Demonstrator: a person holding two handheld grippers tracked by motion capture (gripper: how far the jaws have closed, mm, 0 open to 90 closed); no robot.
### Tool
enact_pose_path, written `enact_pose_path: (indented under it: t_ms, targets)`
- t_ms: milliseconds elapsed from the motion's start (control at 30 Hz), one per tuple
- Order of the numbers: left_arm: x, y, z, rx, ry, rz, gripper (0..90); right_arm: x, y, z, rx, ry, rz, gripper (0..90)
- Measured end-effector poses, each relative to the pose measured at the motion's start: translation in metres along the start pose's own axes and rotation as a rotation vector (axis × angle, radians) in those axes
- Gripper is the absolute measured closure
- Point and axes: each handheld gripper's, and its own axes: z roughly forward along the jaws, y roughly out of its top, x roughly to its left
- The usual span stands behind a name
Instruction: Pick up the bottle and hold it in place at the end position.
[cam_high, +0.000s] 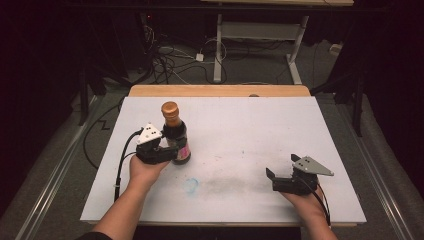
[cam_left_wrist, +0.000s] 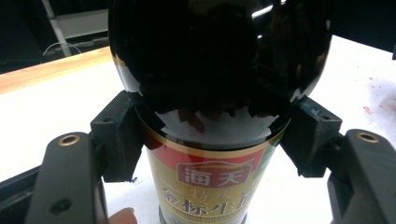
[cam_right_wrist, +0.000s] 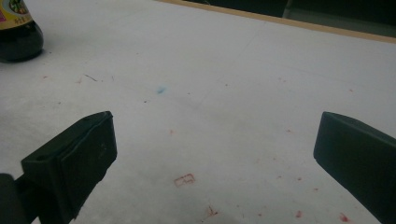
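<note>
1. Left claw (cam_high: 172, 154) is clamped on a dark sauce bottle (cam_high: 176, 134), one jaw pressed to each side of its body just above the label, as the left gripper view shows.
2. That bottle stands upright on the left half of the white bench (cam_high: 240, 125). It holds a dark, near-black liquid, carries a brown cap (cam_high: 170, 108), and has a red and gold label with printed characters (cam_left_wrist: 212, 179).
3. Right claw (cam_high: 282, 167) hovers with its jaws wide apart and nothing between them, low over the right front of the bench.
4. The left hand (cam_high: 145, 172) comes in from the near edge with the forearm angled up toward the bottle; the right hand (cam_high: 305, 200) sits close to the near edge, its claw aimed left across the bench.
5. Bare bench lies between the two claws, marked with a faint blue smudge (cam_high: 190, 185) and small red specks (cam_right_wrist: 184, 179).
6. Beyond the far wooden edge (cam_high: 220, 90), cables (cam_high: 170, 60) trail over the floor by a desk frame (cam_high: 260, 35).
</note>
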Motion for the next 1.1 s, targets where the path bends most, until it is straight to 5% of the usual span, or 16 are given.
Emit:
enact_pose_path:
  t_ms: [400, 1100]
  targets:
    - [-0.018, 0.000, 0.020, -0.002, -0.045, 0.000, 29.3, -0.001, 0.000, -0.002, -0.005, -0.002, 0.000, 0.1]
    - [-0.051, -0.014, 0.082, 0.022, -0.108, 0.006, 29.4, -0.006, -0.001, -0.009, -0.018, -0.018, 0.009, 0.1]
